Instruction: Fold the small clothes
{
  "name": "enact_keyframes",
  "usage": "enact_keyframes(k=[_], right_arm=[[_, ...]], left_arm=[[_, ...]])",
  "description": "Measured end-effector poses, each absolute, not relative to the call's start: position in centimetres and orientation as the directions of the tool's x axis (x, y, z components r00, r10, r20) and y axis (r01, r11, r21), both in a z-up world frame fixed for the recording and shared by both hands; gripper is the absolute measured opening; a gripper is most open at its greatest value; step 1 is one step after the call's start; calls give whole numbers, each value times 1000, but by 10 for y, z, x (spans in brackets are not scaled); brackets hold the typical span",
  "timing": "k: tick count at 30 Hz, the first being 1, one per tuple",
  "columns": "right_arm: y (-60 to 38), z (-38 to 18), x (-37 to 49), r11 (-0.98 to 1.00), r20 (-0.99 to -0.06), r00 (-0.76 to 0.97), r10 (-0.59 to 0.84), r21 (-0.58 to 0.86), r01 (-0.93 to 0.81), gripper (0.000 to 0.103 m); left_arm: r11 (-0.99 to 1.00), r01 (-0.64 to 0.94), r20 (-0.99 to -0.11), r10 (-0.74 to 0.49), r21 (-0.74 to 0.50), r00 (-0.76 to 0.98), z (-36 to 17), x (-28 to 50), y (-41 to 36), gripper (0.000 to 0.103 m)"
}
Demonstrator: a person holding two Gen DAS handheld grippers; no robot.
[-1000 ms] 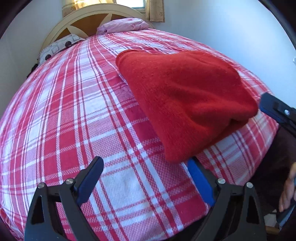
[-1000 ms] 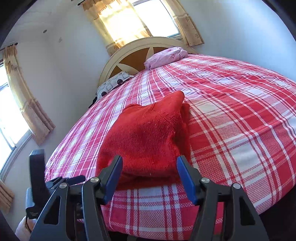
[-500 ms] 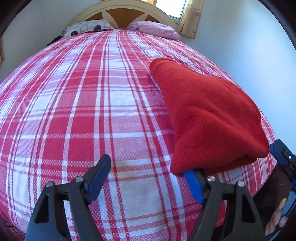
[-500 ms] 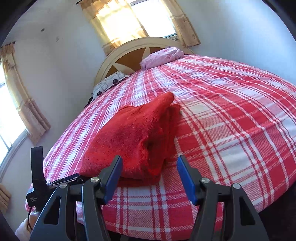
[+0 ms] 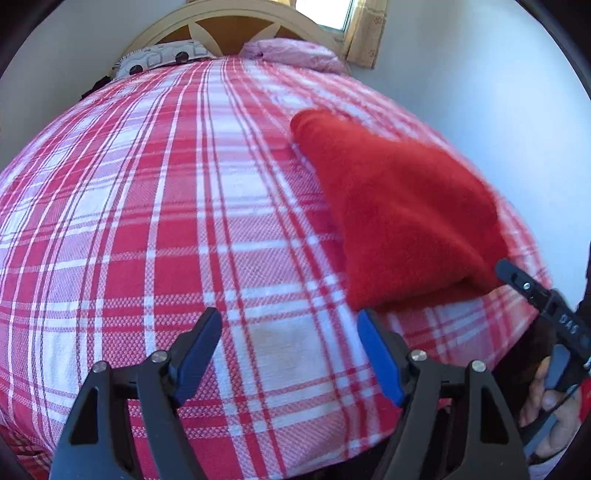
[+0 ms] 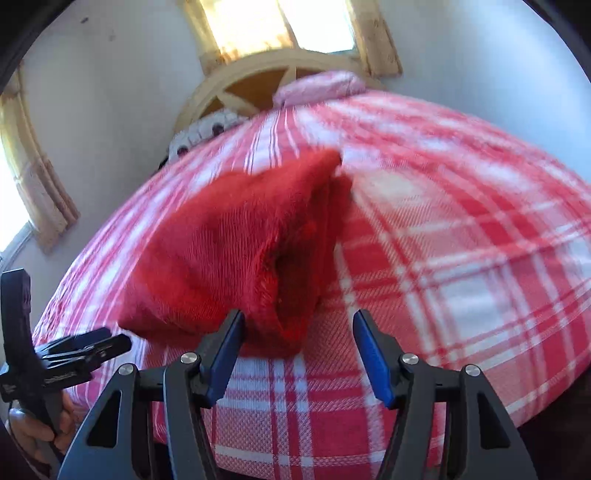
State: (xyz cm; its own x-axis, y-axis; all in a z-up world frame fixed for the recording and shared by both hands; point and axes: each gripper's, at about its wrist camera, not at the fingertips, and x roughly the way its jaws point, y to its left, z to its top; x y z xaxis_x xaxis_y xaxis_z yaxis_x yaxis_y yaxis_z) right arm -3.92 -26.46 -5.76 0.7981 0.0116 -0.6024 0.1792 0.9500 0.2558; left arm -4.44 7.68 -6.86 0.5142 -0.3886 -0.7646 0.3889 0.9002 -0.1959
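A folded red knit garment (image 5: 399, 214) lies on the red and white plaid bedspread (image 5: 184, 192) near the bed's front edge. My left gripper (image 5: 290, 332) is open and empty, just left of the garment's near corner. The right wrist view shows the garment (image 6: 229, 251) with an open fold facing me. My right gripper (image 6: 297, 332) is open and empty, just short of the garment's near edge. The other gripper shows at the right edge of the left wrist view (image 5: 546, 314) and at the left edge of the right wrist view (image 6: 74, 354).
Two pillows, a patterned one (image 5: 166, 59) and a pink one (image 5: 295, 51), lie against the cream headboard (image 5: 236, 22). A curtained window (image 6: 280, 26) is behind it. White walls flank the bed. The plaid bedspread (image 6: 461, 258) stretches to the right of the garment.
The left gripper has swung left, so the garment now sits right of its fingers. The right view has turned and blurred; the garment's folded opening now faces it. Both stay open.
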Motion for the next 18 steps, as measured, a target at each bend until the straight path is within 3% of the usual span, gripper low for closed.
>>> enact_keyframes(k=[1, 4, 9, 12, 14, 18], right_arm=[[-262, -51, -40, 953, -581, 813, 21, 257, 159, 61], [-246, -33, -34, 971, -543, 838, 55, 224, 81, 39], [-237, -18, -1, 978, -523, 847, 89, 206, 25, 39], [-252, -22, 29, 976, -555, 828, 81, 213, 48, 39], [-260, -27, 43, 979, -574, 815, 81, 200, 43, 39], [-280, -67, 73, 975, -685, 725, 75, 201, 90, 39]], left_arm=[[894, 399, -744, -408, -206, 529, -59, -44, 76, 78], [885, 421, -712, -426, -200, 558, -42, -37, 61, 78], [870, 459, -701, -442, -182, 560, -34, -22, 21, 80], [875, 479, -752, -363, -73, 550, -57, -16, -4, 80], [870, 487, -769, -366, -82, 524, -73, -19, -2, 80], [882, 465, -763, -357, -84, 539, -82, -24, 21, 95]])
